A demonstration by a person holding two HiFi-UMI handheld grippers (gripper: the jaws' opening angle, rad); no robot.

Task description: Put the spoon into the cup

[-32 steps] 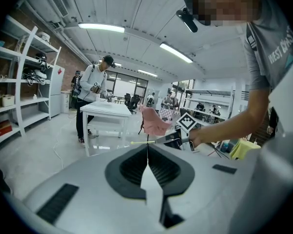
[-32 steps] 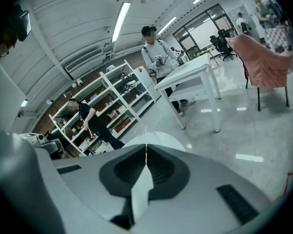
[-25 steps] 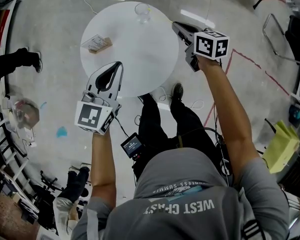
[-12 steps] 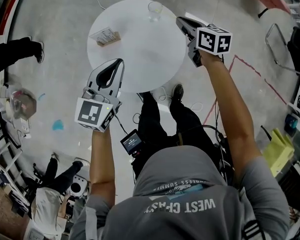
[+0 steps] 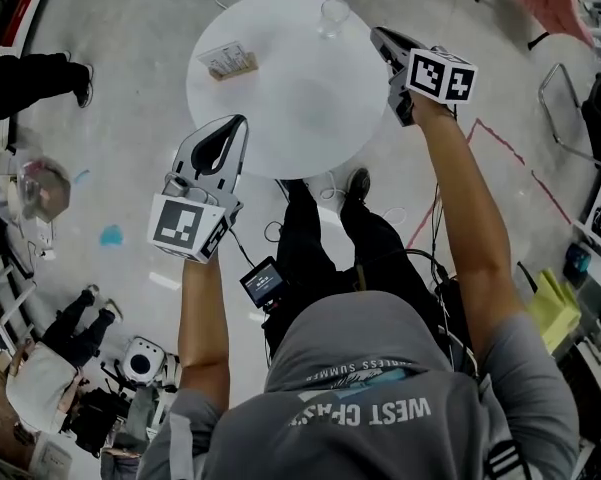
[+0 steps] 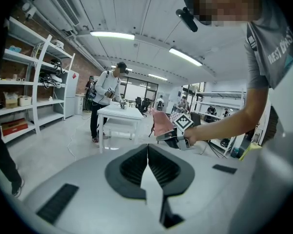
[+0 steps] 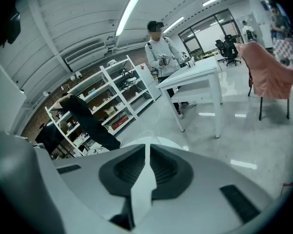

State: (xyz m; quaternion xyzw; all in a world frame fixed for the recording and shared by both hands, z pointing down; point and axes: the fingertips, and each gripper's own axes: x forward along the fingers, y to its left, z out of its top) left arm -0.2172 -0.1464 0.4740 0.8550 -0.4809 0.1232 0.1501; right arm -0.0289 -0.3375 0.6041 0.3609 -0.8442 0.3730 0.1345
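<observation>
left gripper [image 5: 240, 128]: jaws pressed together, nothing between; at table [image 5: 300, 118] near-left rim
right gripper [image 5: 378, 36]: jaws pressed together, nothing held; at table far-right rim, near cup
cup [image 5: 333, 16]: clear glass, upright on table far rim; contents too small to tell
spoon: not made out in any view
small box [image 5: 230, 61]: on table left side, well apart from cup

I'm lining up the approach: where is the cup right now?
In the head view, the clear cup stands at the far edge of the round white table, toward its right side, close to the right gripper.
</observation>
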